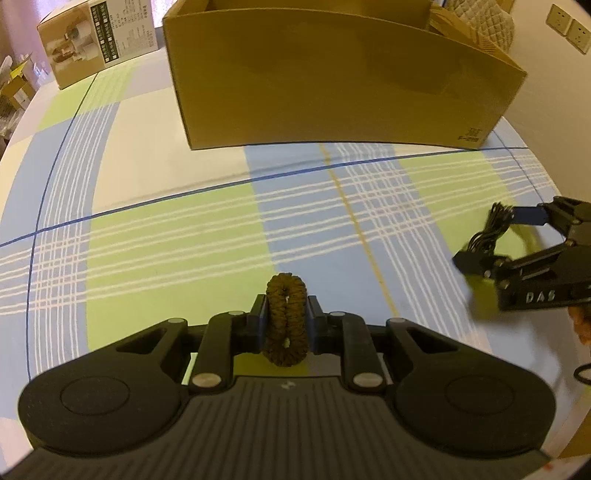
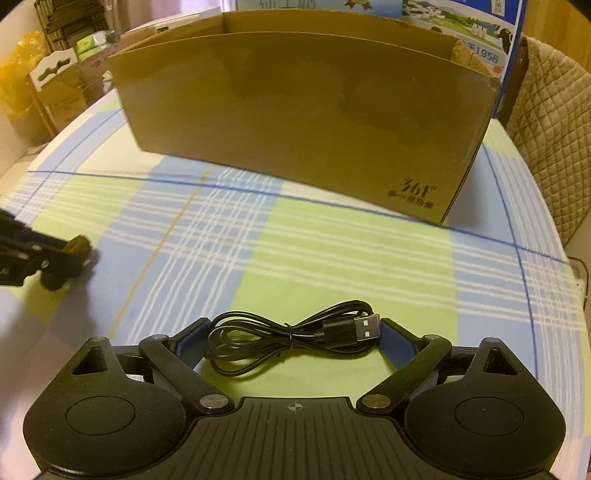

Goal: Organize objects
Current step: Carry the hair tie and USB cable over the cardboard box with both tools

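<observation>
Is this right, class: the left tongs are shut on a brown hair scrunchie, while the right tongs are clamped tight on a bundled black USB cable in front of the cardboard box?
One detail is wrong. The right tongs are open, with the USB cable lying between their fingers, as the right wrist view shows. The left tongs are indeed shut on the brown scrunchie, and the cardboard box stands ahead.

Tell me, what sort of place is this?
Probably a room in a home: a table under a plaid tablecloth, a quilted chair cover, wall sockets, and a cardboard box for tidying.

"361°" on cardboard box (image 2: 306, 122); "1956" on blue carton (image 2: 480, 33); "DAS" on right tongs (image 1: 480, 243)
</observation>
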